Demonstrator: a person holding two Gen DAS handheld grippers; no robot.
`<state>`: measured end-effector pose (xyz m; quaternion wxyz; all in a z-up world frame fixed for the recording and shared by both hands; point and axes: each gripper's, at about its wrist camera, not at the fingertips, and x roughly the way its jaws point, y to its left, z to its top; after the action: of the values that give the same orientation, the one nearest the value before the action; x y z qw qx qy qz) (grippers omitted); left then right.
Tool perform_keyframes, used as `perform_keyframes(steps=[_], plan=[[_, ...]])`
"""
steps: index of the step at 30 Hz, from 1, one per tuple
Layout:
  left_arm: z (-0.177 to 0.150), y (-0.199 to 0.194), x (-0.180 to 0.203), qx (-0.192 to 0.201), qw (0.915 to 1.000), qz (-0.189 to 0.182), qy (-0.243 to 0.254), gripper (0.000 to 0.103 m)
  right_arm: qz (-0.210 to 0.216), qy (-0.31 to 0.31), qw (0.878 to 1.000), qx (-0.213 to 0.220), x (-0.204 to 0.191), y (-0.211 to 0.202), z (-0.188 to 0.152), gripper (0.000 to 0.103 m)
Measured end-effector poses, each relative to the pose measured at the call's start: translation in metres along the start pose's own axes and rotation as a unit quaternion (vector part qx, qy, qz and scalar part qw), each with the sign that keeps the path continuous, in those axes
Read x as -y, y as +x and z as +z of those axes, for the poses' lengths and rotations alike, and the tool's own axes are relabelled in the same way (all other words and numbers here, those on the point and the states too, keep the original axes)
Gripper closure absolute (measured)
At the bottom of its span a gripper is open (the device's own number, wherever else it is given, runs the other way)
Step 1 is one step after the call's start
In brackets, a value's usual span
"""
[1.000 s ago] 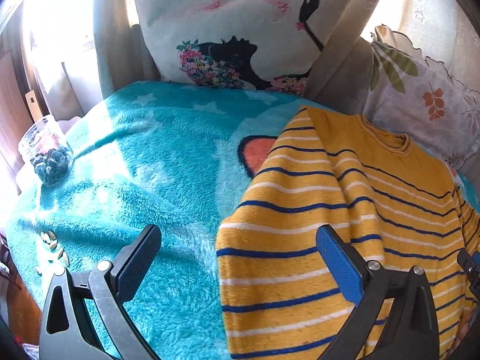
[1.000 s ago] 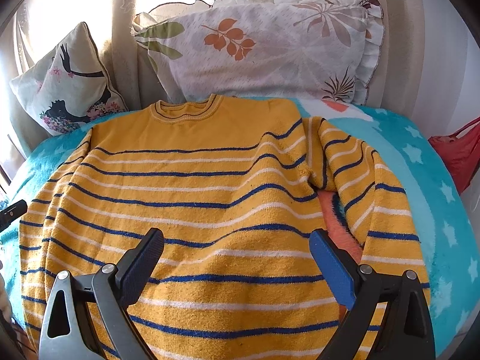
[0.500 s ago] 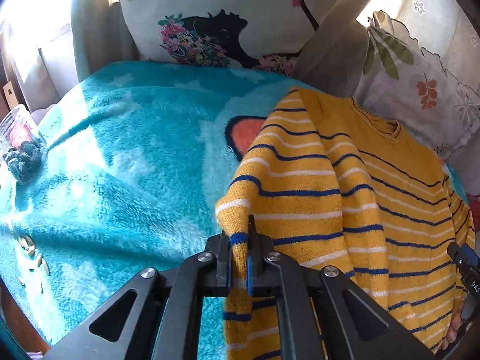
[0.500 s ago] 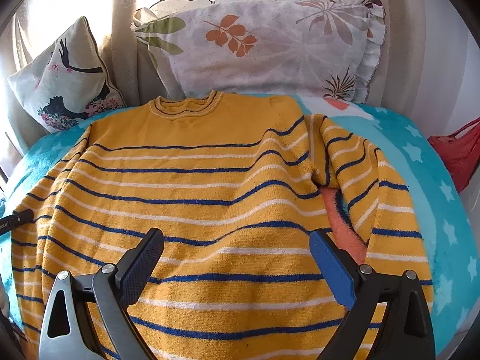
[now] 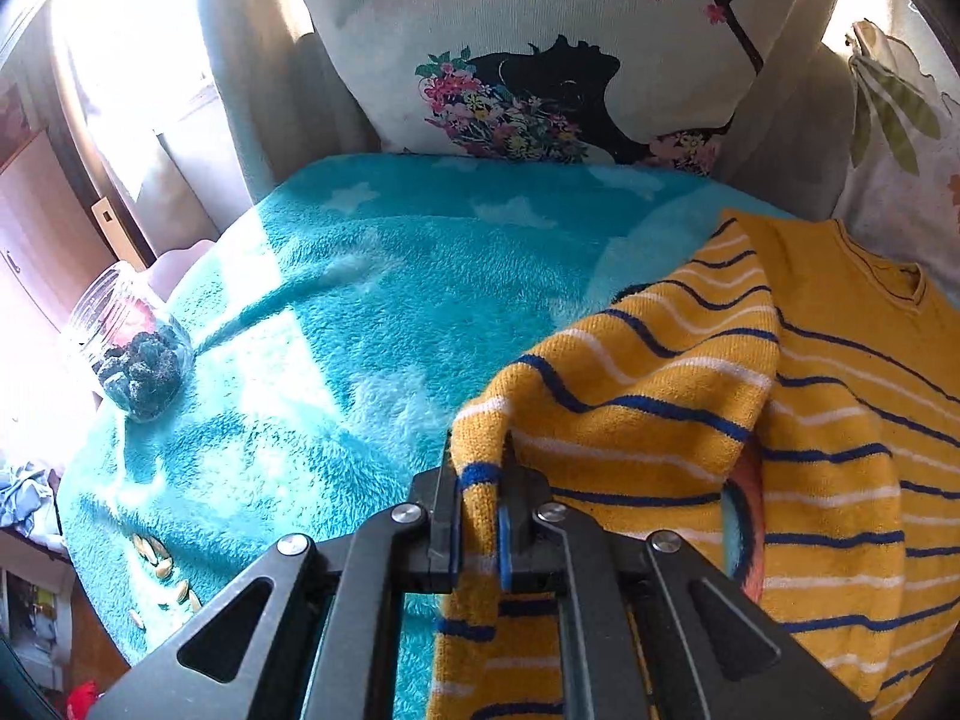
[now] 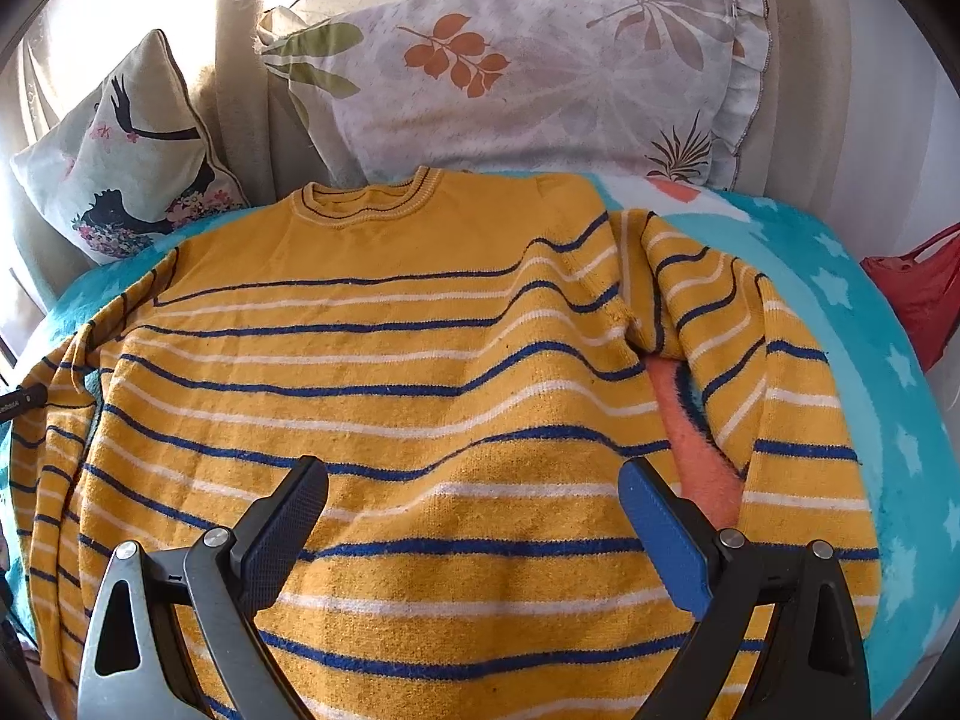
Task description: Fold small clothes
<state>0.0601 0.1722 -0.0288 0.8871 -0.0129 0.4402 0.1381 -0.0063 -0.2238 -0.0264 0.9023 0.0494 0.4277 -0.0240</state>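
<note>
A yellow sweater (image 6: 384,360) with blue and white stripes lies face up on a turquoise star blanket (image 5: 336,324), collar toward the pillows. My left gripper (image 5: 480,516) is shut on the cuff of the sweater's left sleeve (image 5: 630,396) and holds it raised off the blanket, beside the sweater body (image 5: 852,420). My right gripper (image 6: 474,528) is open and empty, hovering over the lower middle of the sweater. The right sleeve (image 6: 774,396) lies bent down along the sweater's side.
A pillow printed with a woman's silhouette (image 5: 540,48) and a leaf-print pillow (image 6: 540,66) stand against the back. A clear jar of dark pieces (image 5: 135,354) sits at the blanket's left edge, with small seeds (image 5: 159,564) nearby. A red bag (image 6: 918,294) is at far right.
My left gripper closed on the left sleeve cuff and has lifted it up and forward, toward the pillows. My right gripper stayed open and barely moved.
</note>
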Motion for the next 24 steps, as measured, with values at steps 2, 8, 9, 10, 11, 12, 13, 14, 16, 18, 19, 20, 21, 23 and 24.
perform_keyframes(steps=[2, 8, 9, 10, 11, 12, 13, 14, 16, 18, 19, 20, 21, 23, 24], plan=[[-0.003, -0.006, 0.002, 0.011, 0.9998, 0.014, 0.003, 0.086, 0.001, 0.003, 1.000, -0.002, 0.002, 0.001, 0.000, 0.004], [-0.006, -0.040, 0.002, 0.051, 0.9970, 0.057, 0.016, 0.066, 0.004, 0.002, 1.000, -0.003, 0.001, 0.002, 0.000, 0.004], [-0.007, -0.045, 0.002, 0.056, 0.9966, 0.058, 0.016, 0.064, 0.005, 0.001, 1.000, -0.003, 0.000, 0.003, -0.001, 0.004], [-0.008, -0.051, 0.003, 0.060, 0.9963, 0.059, 0.018, 0.064, 0.006, 0.001, 1.000, -0.003, 0.000, 0.003, -0.001, 0.004], [-0.010, -0.056, 0.004, 0.064, 0.9959, 0.060, 0.020, 0.064, 0.006, 0.001, 1.000, -0.003, 0.000, 0.002, -0.001, 0.004], [-0.010, -0.061, 0.005, 0.067, 0.9957, 0.060, 0.022, 0.063, 0.007, 0.001, 1.000, -0.003, -0.001, 0.002, -0.002, 0.004], [-0.011, -0.065, 0.006, 0.070, 0.9956, 0.058, 0.024, 0.060, 0.007, 0.001, 1.000, -0.003, 0.000, 0.001, -0.002, 0.004], [-0.012, -0.069, 0.008, 0.072, 0.9956, 0.055, 0.024, 0.059, 0.008, 0.001, 1.000, -0.002, 0.000, 0.000, -0.003, 0.004], [-0.014, -0.076, 0.011, 0.075, 0.9958, 0.047, 0.025, 0.057, 0.008, 0.001, 1.000, 0.000, 0.001, -0.002, -0.004, 0.004], [-0.017, -0.083, 0.016, 0.078, 0.9958, 0.040, 0.027, 0.057, 0.010, 0.003, 1.000, 0.003, 0.002, -0.005, -0.005, 0.004], [-0.018, -0.087, 0.018, 0.079, 0.9959, 0.036, 0.027, 0.056, 0.011, 0.004, 1.000, 0.005, 0.003, -0.007, -0.006, 0.004], [-0.020, -0.091, 0.020, 0.079, 0.9961, 0.029, 0.027, 0.056, 0.011, 0.006, 1.000, 0.007, 0.004, -0.009, -0.006, 0.004], [-0.022, -0.095, 0.023, 0.079, 0.9963, 0.021, 0.026, 0.054, 0.012, 0.008, 1.000, 0.009, 0.007, -0.011, -0.007, 0.004], [-0.026, -0.104, 0.029, 0.080, 0.9965, -0.003, 0.022, 0.049, 0.013, 0.010, 1.000, 0.015, 0.011, -0.016, -0.008, 0.004], [-0.028, -0.110, 0.033, 0.081, 0.9964, -0.018, 0.019, 0.045, 0.013, 0.011, 1.000, 0.019, 0.015, -0.019, -0.009, 0.004]])
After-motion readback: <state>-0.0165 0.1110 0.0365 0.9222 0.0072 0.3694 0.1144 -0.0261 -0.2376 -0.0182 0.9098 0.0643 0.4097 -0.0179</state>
